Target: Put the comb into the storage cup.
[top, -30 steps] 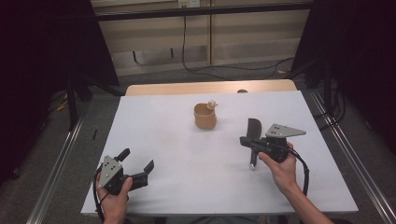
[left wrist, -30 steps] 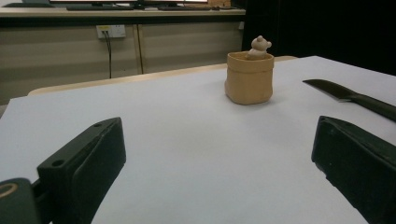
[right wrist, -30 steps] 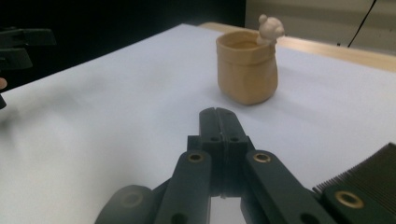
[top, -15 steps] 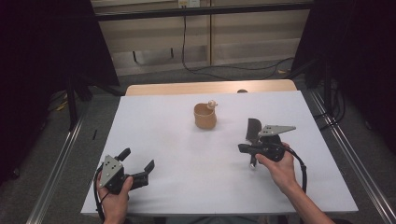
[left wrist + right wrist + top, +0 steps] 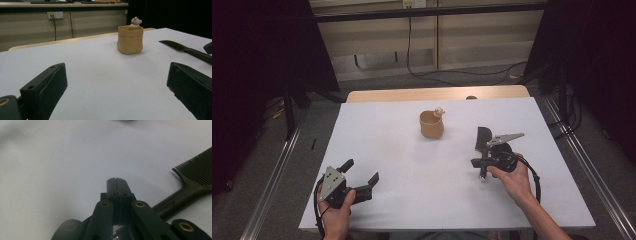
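My left gripper [image 5: 361,176] rests near the bench's [image 5: 387,150] front-left corner, fingers [image 5: 45,90] apart on nothing. My right gripper [image 5: 116,180] points at the bench toward its right edge, fingers together, empty, just beside a black comb [image 5: 482,139]. A tan pot [image 5: 431,124] with a small bear figure [image 5: 135,21] stands mid-bench toward the far edge.

White tabletop [image 5: 387,150], bare over most of its face. Just toward 12 o'clock from its middle, a tan sack-shaped pot [image 5: 431,125], upright, with a small pale bear figure [image 5: 439,110] peeking over its rim on the 1 o'clock side. Toward 4 o'clock from the pot and apart from it, a black comb [image 5: 483,137], lying flat, fine teeth at its broad end. At the table's 12 o'clock edge, a light wooden strip [image 5: 437,93]. Beyond, grey floor with a black cable [image 5: 447,75] looping down from a wall socket [image 5: 411,3]. At 3 and 9 o'clock, metal rails [image 5: 272,185] alongside the table.
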`<state>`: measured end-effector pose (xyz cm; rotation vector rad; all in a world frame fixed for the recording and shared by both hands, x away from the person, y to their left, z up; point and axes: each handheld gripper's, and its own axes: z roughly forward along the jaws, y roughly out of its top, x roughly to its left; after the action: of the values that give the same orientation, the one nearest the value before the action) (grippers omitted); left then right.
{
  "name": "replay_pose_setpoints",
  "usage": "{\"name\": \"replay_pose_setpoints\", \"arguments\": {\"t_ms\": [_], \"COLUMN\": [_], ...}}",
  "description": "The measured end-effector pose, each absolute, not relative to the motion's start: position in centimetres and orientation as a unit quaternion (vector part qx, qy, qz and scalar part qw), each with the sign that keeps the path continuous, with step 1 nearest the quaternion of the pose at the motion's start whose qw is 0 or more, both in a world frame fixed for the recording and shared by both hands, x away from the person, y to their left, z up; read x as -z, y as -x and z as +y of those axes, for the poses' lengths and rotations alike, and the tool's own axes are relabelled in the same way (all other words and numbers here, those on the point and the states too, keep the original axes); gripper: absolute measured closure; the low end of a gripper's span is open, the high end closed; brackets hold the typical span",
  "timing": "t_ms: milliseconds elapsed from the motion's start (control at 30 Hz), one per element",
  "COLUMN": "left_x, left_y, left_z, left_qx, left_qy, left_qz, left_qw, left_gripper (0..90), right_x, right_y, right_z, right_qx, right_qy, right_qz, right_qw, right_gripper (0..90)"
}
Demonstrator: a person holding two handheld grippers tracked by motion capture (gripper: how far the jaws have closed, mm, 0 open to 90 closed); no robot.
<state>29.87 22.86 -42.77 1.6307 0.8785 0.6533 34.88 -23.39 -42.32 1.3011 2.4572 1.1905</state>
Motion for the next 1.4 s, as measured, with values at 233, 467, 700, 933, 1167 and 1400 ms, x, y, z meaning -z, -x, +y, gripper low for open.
{"name": "replay_pose_setpoints", "arguments": {"t_ms": [233,467,700,933,1167,1400], "left_x": [42.8,42.8,42.8,42.8,42.8,42.8], "left_y": [-29.9,-29.9,-29.9,-29.9,-29.9,-29.9], "left_z": [22.9,22.9,23.0,22.9,22.9,22.9], "left_qx": [-0.275,-0.276,-0.278,-0.278,-0.276,-0.275], "left_qy": [-0.687,-0.691,-0.689,-0.689,-0.691,-0.691], "left_qz": [0.375,0.372,0.373,0.373,0.373,0.374], "left_qw": [0.558,0.555,0.556,0.556,0.554,0.554], "left_gripper": [3.4,3.4,3.3,3.3,3.3,3.3], "right_x": [43.0,43.0,43.6,43.7,43.9,44.1], "right_y": [-34.7,-34.5,-34.5,-34.3,-34.2,-34.2], "right_z": [-23.7,-23.6,-23.9,-24.0,-24.1,-24.4], "right_qx": [-0.370,-0.359,-0.348,-0.342,-0.334,-0.326], "right_qy": [-0.442,-0.440,-0.443,-0.446,-0.450,-0.451], "right_qz": [0.815,0.822,0.825,0.826,0.827,0.830], "right_qw": [0.059,0.054,0.047,0.043,0.043,0.040], "right_gripper": [90.0,90.0,90.0,90.0,90.0,90.0]}}
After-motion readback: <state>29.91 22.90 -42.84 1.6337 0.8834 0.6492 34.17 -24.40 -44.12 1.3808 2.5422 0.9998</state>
